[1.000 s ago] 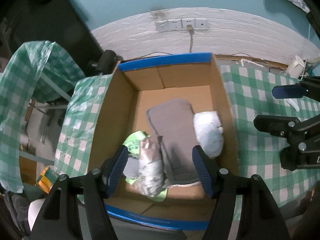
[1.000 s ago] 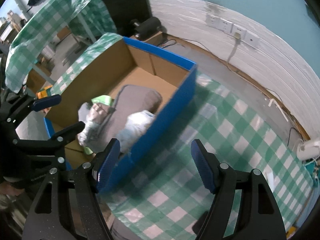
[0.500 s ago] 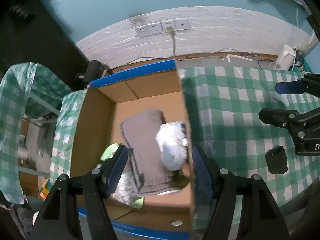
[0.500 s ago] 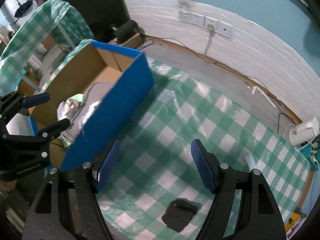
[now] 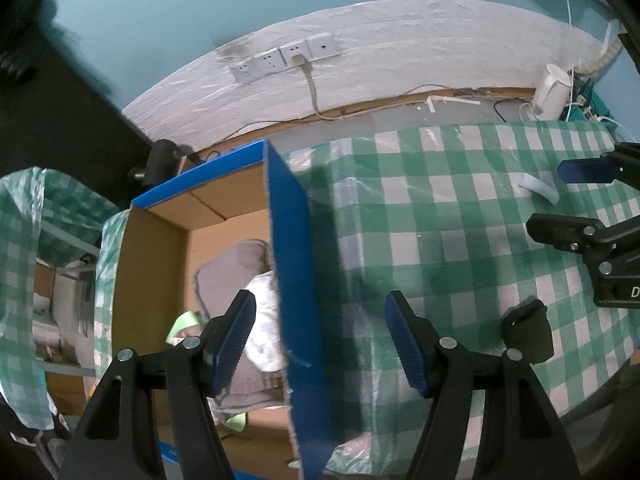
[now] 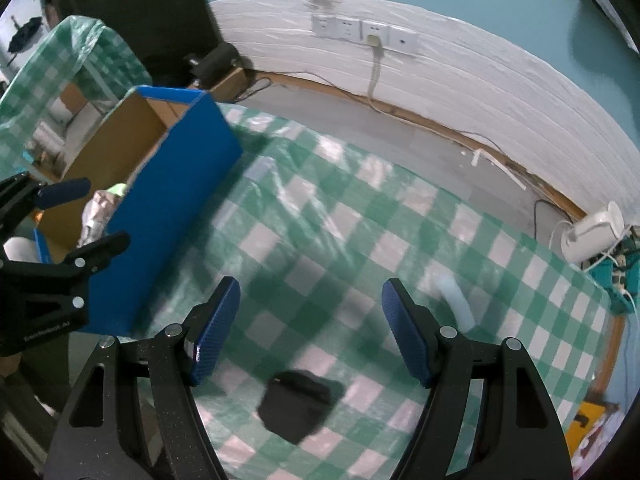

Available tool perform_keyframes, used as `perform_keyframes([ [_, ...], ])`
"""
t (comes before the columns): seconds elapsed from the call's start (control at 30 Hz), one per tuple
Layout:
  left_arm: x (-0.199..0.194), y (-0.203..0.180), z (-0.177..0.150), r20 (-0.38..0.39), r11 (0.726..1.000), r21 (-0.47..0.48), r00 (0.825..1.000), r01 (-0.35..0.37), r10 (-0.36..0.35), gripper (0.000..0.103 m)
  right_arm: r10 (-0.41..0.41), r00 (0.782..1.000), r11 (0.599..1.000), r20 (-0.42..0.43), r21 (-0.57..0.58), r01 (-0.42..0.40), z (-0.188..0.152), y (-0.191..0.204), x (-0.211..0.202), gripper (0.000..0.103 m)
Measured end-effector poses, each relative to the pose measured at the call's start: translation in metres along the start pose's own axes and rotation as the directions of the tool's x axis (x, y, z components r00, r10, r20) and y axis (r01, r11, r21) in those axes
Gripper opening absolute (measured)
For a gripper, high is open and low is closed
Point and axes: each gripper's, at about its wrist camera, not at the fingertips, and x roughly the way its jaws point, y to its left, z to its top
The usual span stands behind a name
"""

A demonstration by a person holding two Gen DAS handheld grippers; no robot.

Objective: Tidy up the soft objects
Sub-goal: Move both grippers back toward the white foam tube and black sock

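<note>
A blue-sided cardboard box stands at the table's left and holds a grey cloth, a white soft bundle and a green piece. The box also shows in the right wrist view. A black soft object lies on the checked cloth, just below my open, empty right gripper; it also shows in the left wrist view. A white tube lies farther right. My left gripper is open and empty, straddling the box's right wall.
The table wears a green-and-white checked plastic cloth. A white wall with sockets runs behind. A white device and cables sit at the far right corner. A cloth-draped rack stands left of the box.
Both grippers have swung to the right, away from over the box toward the open cloth. The black object and the white tube have come into view. Both stay open.
</note>
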Motion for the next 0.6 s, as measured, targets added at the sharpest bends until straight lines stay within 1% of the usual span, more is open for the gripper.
perform_keyframes([
  [0.23, 0.016, -0.023, 0.014, -0.026, 1.000, 0.021, 1.000, 0.011, -0.011, 0.068, -0.015, 1.000, 0.999, -0.017, 0.043, 0.015, -0.011, -0.033, 0.005, 0.075],
  [0.33, 0.025, -0.035, 0.019, -0.038, 0.999, 0.042, 0.999, 0.010, -0.009, 0.068, -0.037, 0.999, 0.998, -0.030, 0.055, 0.038, -0.014, -0.049, 0.012, 0.075],
  [0.47, 0.037, -0.049, 0.027, -0.061, 0.998, 0.063, 0.998, 0.026, -0.022, 0.068, -0.070, 0.996, 0.994, -0.057, 0.078, 0.074, -0.018, -0.073, 0.024, 0.075],
  [0.6, 0.049, -0.062, 0.036, -0.068, 0.996, 0.086, 0.997, 0.033, -0.027, 0.068, -0.106, 0.991, 0.990, -0.085, 0.081, 0.113, -0.018, -0.095, 0.039, 0.075],
])
